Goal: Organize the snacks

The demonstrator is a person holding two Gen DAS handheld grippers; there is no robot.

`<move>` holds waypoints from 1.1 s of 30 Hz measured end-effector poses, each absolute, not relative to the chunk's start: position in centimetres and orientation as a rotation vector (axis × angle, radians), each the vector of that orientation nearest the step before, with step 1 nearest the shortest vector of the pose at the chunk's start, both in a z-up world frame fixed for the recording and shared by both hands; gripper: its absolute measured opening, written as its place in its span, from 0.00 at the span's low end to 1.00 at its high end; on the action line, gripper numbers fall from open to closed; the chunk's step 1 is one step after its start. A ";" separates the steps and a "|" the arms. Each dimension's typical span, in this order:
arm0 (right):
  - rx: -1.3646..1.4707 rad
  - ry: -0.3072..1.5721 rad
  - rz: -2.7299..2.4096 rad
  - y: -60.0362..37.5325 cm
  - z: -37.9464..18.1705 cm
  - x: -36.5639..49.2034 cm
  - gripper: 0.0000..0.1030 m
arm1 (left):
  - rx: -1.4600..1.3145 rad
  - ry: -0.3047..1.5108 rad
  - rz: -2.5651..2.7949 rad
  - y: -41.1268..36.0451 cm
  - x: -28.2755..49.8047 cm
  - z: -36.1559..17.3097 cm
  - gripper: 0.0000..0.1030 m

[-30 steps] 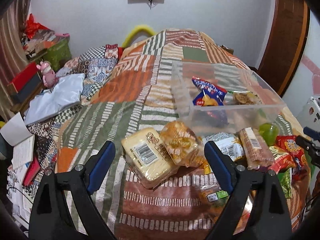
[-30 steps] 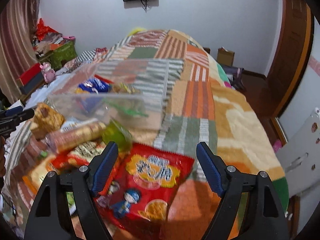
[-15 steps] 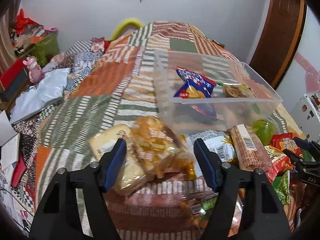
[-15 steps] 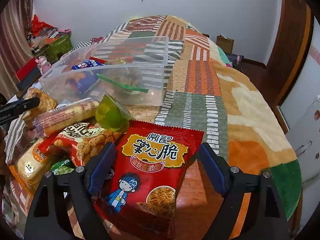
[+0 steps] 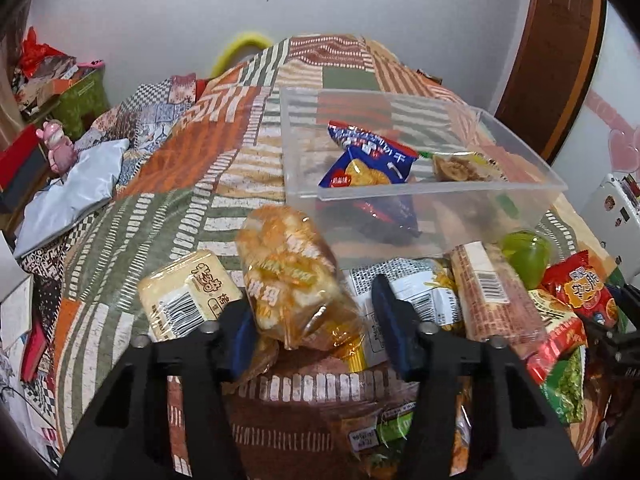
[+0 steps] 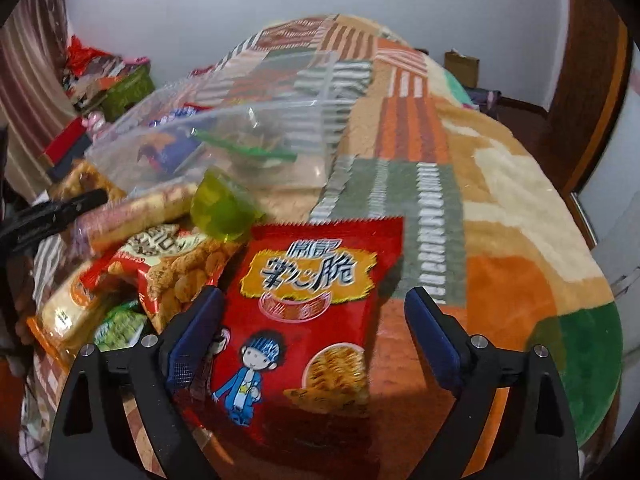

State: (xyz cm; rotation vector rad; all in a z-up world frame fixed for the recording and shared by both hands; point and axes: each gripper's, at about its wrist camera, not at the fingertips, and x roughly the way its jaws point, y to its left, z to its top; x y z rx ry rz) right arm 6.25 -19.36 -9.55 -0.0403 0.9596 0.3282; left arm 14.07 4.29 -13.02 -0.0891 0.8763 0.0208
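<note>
A clear bag of orange-yellow cakes lies between the fingers of my left gripper. Its jaws are closing: the left pad is against the wrapper, the right pad just off it. Beside the bag lies a pale yellow packet. Beyond it stands a clear plastic box holding a blue packet and other snacks. My right gripper hangs low over a red noodle-snack packet. Its jaws are opening, with the packet between them and neither pad touching it.
A green jelly cup, a long biscuit roll and several more packets crowd the quilt in front of the box. Clutter and a pink toy lie at the bed's left side. A brown door is on the right.
My left gripper moved forward and down around the cake bag while its jaws narrowed a lot. My right gripper sank closer to the red packet and its jaws spread wider.
</note>
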 end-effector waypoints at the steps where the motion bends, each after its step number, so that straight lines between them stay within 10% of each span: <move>1: -0.058 0.955 0.328 -19.1 -9.6 6.2 0.88 | -0.094 0.884 0.018 4.3 14.2 -13.2 0.39; 6: -0.062 0.950 0.326 -19.1 -9.8 6.5 0.85 | -0.115 0.876 0.007 4.7 13.6 -13.0 0.34; 8: -0.065 0.939 0.333 -19.1 -9.6 6.4 0.62 | -0.112 0.869 0.006 4.7 13.3 -12.8 0.33; 33: -0.021 0.738 0.318 -19.9 -3.1 6.3 0.58 | -0.134 0.699 -0.048 3.5 10.2 -5.7 0.33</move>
